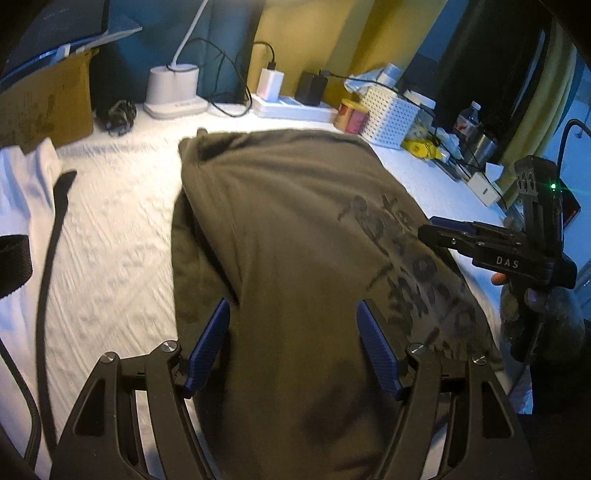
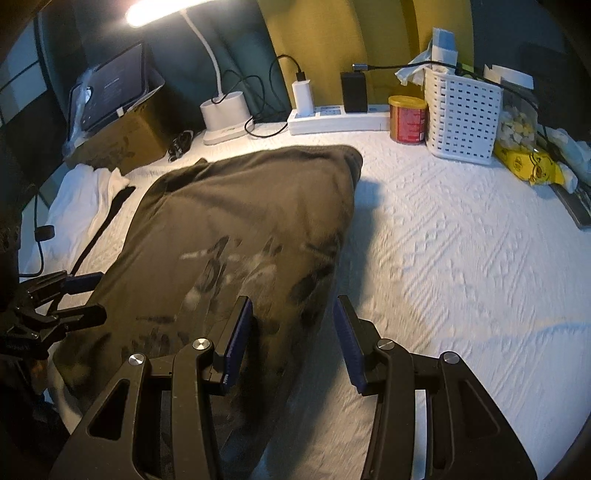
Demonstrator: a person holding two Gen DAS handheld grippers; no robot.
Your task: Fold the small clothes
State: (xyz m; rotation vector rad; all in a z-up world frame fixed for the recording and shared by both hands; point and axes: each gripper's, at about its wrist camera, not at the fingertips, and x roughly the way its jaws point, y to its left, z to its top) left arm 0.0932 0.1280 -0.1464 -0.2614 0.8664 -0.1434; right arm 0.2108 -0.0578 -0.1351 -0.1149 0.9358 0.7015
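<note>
Olive shirt (image 1: 295, 229) between both gaping, unclamped grippers; lit lamp (image 2: 147, 11) only right view.

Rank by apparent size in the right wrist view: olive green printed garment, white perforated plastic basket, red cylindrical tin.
1. Olive green printed garment, largest, though nearest the camera.
2. White perforated plastic basket.
3. Red cylindrical tin, smallest.

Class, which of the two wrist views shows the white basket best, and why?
The right wrist view: the basket stands whole and sharp on the bed, with its slotted walls and the tissue and cable over its rim clear. The left wrist view shows it smaller and off to the far side.
</note>
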